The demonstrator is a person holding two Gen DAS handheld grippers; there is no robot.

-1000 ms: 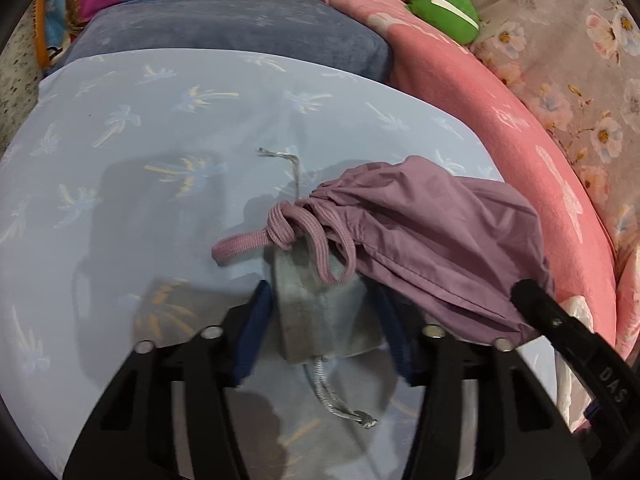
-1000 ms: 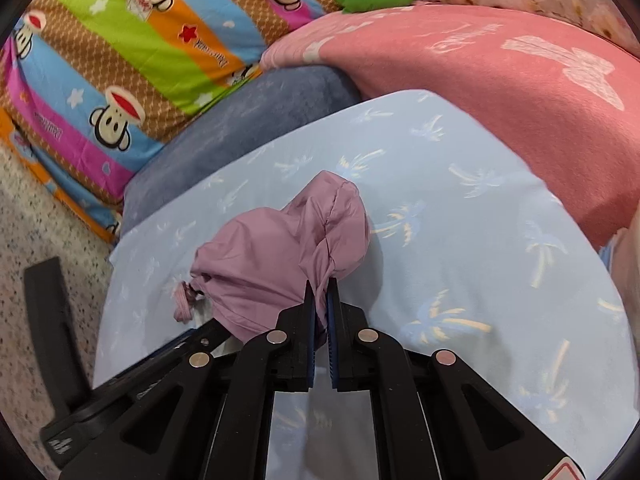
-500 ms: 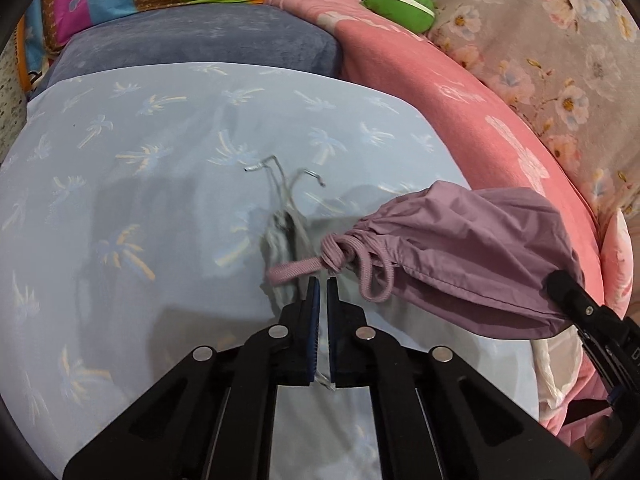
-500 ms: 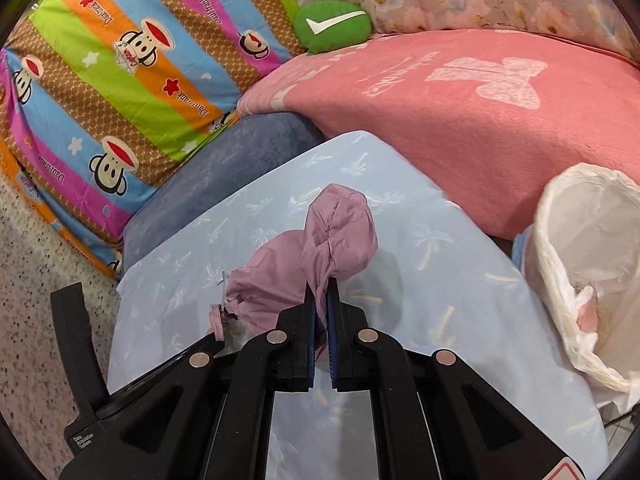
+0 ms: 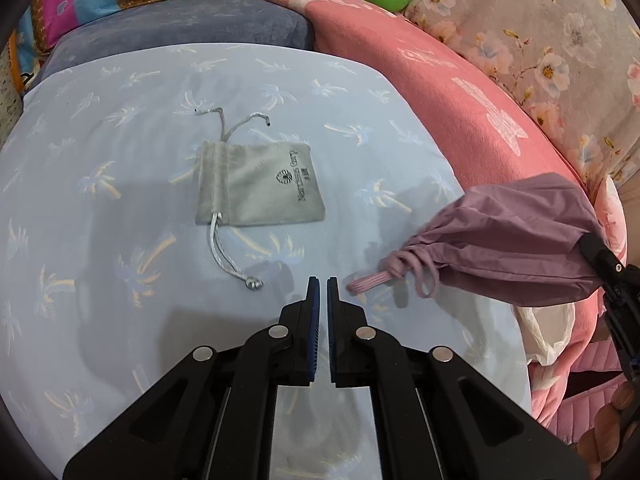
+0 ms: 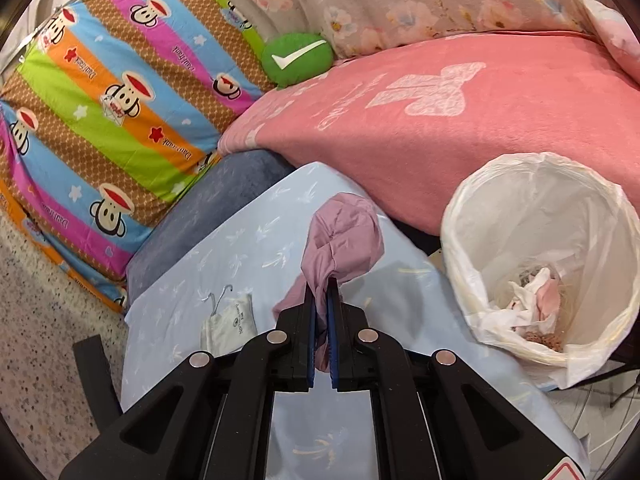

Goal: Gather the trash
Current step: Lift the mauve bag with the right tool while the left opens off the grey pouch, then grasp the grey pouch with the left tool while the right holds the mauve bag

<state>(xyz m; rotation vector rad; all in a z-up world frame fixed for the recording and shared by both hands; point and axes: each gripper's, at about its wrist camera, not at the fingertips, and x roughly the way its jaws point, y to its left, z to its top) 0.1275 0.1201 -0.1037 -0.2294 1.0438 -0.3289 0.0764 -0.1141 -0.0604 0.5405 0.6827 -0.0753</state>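
Right gripper (image 6: pixel 321 300) clamps purple pouch (image 6: pixel 340 240) beside bin (image 6: pixel 540 264); left gripper (image 5: pixel 321 292) closed, empty.

Purple drawstring pouch (image 5: pixel 516 240): thin mauve fabric, crumpled, mouth cinched, ribbed cord looped and trailing at its left end; lifted off the bed at right of the left wrist view, clamped at its far end in the right tongs (image 6: pixel 321 284). Grey drawstring pouch (image 5: pixel 260 184): flat, velvety, dark printed logo, silver cords at both ends; lies centre frame on the pale blue sheet. Lined bin (image 6: pixel 472 216): white bag, crumpled waste at bottom, right of frame.
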